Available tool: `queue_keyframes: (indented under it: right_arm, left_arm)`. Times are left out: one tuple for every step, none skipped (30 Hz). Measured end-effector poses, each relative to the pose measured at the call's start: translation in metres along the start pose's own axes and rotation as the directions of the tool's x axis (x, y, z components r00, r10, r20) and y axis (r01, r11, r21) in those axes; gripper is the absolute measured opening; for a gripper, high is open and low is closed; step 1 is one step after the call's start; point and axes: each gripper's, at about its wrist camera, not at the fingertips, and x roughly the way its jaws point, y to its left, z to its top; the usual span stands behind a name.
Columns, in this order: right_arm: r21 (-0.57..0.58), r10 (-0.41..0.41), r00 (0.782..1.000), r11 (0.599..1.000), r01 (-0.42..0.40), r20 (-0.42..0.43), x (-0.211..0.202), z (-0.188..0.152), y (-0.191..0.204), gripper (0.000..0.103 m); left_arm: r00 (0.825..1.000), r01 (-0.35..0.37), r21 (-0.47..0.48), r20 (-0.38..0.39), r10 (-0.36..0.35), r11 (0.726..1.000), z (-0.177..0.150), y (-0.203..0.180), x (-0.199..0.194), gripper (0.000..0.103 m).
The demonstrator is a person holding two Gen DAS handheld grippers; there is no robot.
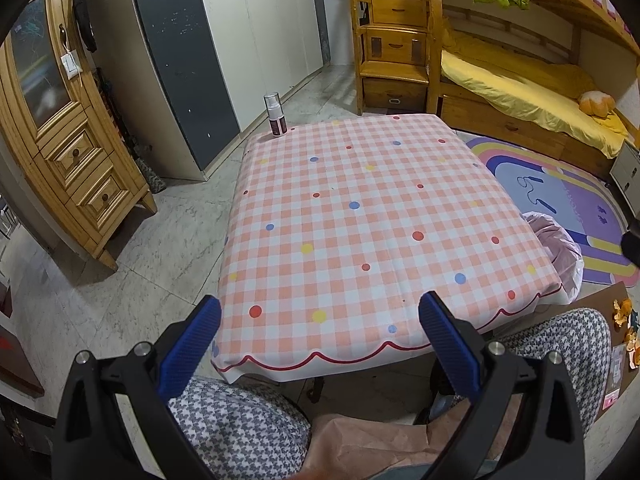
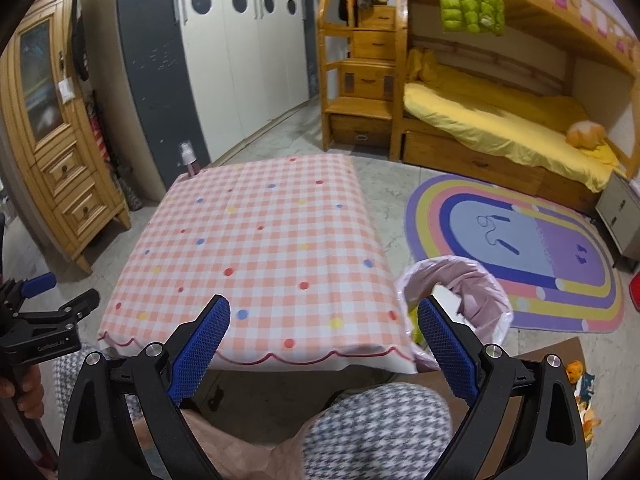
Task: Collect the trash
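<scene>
A bin lined with a pink bag (image 2: 476, 288) stands on the floor at the table's right front corner, with white and yellow trash inside; its edge shows in the left wrist view (image 1: 560, 248). Orange peel scraps (image 1: 624, 312) lie on a cardboard sheet (image 2: 532, 348) right of my knee; they also show in the right wrist view (image 2: 580, 372). My left gripper (image 1: 320, 308) is open and empty over the table's near edge. My right gripper (image 2: 324, 312) is open and empty above the near edge, close to the bin. The left gripper also shows at the left of the right wrist view (image 2: 60, 296).
A low table with a pink checked cloth (image 1: 360, 208) fills the middle. A spray bottle (image 1: 276, 114) stands at its far left corner. A rainbow rug (image 2: 520, 248), a bunk bed (image 2: 500, 128), a wooden cabinet (image 1: 68, 152) and wardrobes (image 1: 240, 40) surround it.
</scene>
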Motion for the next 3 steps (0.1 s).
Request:
queue_keyframes:
  right_arm:
    - [0.013, -0.026, 1.000, 1.000, 0.026, 0.010, -0.001, 0.000, -0.010, 0.094]
    - [0.028, -0.053, 0.998, 0.998, 0.053, 0.019, -0.002, -0.001, -0.022, 0.094]
    - [0.045, -0.077, 0.997, 0.996, 0.076, 0.025, -0.003, -0.001, -0.033, 0.094]
  left_arm:
    - [1.000, 0.001, 0.000, 0.000, -0.001, 1.000, 0.000, -0.001, 0.002, 0.096]
    - [1.000, 0.004, 0.001, 0.001, -0.004, 1.000, 0.000, -0.002, 0.004, 0.096]
    - [1.000, 0.007, 0.003, 0.001, -0.007, 1.000, 0.001, -0.003, 0.005, 0.096]
